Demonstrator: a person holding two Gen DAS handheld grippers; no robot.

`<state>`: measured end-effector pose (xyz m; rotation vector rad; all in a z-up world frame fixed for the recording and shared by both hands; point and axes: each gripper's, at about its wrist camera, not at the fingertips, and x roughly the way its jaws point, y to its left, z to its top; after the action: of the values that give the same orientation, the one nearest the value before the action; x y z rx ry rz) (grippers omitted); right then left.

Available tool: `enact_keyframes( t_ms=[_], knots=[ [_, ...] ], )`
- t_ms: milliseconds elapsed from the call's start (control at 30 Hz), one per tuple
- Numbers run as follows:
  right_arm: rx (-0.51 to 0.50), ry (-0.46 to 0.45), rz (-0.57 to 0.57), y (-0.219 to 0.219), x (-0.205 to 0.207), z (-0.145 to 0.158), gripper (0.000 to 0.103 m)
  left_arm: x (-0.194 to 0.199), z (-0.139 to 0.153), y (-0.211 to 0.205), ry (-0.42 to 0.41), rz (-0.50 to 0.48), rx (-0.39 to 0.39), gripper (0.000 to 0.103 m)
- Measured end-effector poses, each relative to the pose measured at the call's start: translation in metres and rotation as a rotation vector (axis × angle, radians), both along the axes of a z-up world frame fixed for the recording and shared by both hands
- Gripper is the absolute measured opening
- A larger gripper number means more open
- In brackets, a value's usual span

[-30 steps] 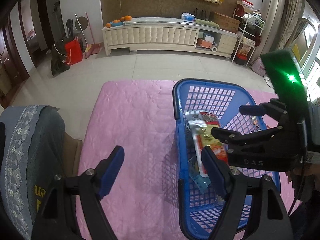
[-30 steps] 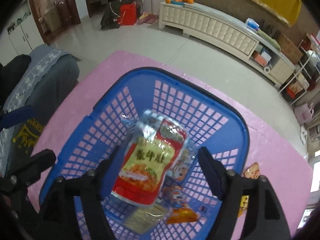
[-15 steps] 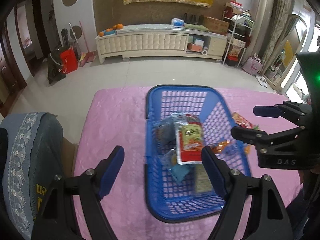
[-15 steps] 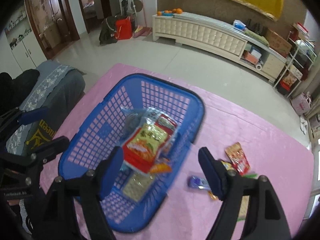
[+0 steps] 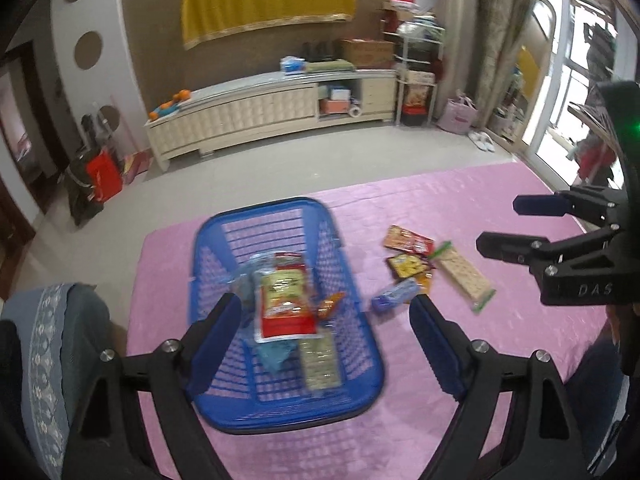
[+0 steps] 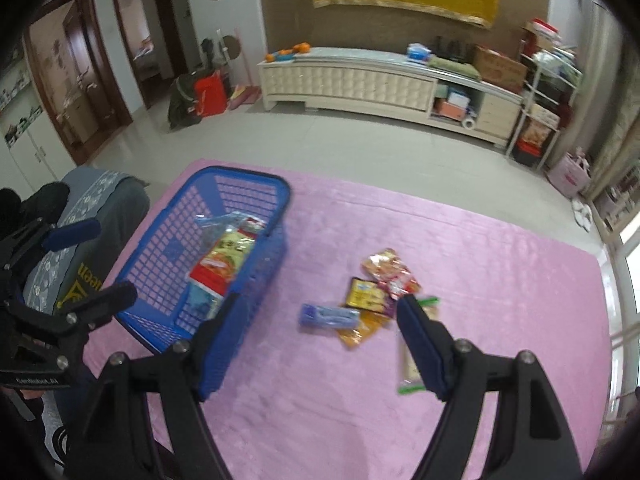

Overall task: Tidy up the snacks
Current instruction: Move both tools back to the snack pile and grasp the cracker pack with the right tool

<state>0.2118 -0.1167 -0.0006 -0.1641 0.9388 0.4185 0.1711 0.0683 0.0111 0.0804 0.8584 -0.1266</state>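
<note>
Blue plastic lattice basket (image 5: 362, 368) centre frame, part filled. Loose blue foil snack packet (image 6: 329, 316) mid-frame: light, crinkly, slippery; pinch across middle. Left gripper (image 5: 325, 336) jaws opening, empty; right gripper (image 6: 316, 334) spread wide, empty.

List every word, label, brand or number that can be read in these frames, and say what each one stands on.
"DAS": white letters on the black body of the right gripper, in the left wrist view.
"een": yellow letters, cut off, on the dark cloth beside the blue basket.
Label on the left gripper: too blurred to read.
Print on the snack packets, in and beside the basket: too blurred.
</note>
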Motion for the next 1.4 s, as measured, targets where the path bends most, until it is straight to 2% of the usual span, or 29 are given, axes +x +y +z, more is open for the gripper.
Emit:
enact_keyframes(
  t_ms=[267,433,600,800,1033,1200,1400],
  knots=[
    [0.018,0.02,-0.067,-0.058,-0.004,-0.012,0.081,0.013,-0.015,-0.059,0.042,-0.073,0.0,0.084],
    [0.022,0.053,-0.096,-0.087,0.006,-0.033,0.081,0.021,-0.03,-0.086,0.077,-0.099,-0.007,0.084],
    [0.021,0.077,-0.088,-0.109,0.01,-0.06,0.081,0.025,-0.059,-0.114,0.11,-0.119,0.015,0.084],
    [0.005,0.124,-0.058,-0.126,0.02,-0.105,0.081,0.032,-0.098,-0.128,0.144,-0.097,0.02,0.085],
    [0.006,0.154,-0.009,-0.132,0.034,-0.15,0.081,0.043,-0.128,-0.135,0.164,-0.115,0.006,0.084],
    [0.042,0.187,0.003,-0.131,0.05,-0.173,0.081,0.058,-0.153,-0.139,0.177,-0.106,0.06,0.084],
    [0.023,0.18,0.032,-0.121,0.061,-0.194,0.081,0.069,-0.172,-0.125,0.204,-0.083,0.046,0.084]
  ],
)
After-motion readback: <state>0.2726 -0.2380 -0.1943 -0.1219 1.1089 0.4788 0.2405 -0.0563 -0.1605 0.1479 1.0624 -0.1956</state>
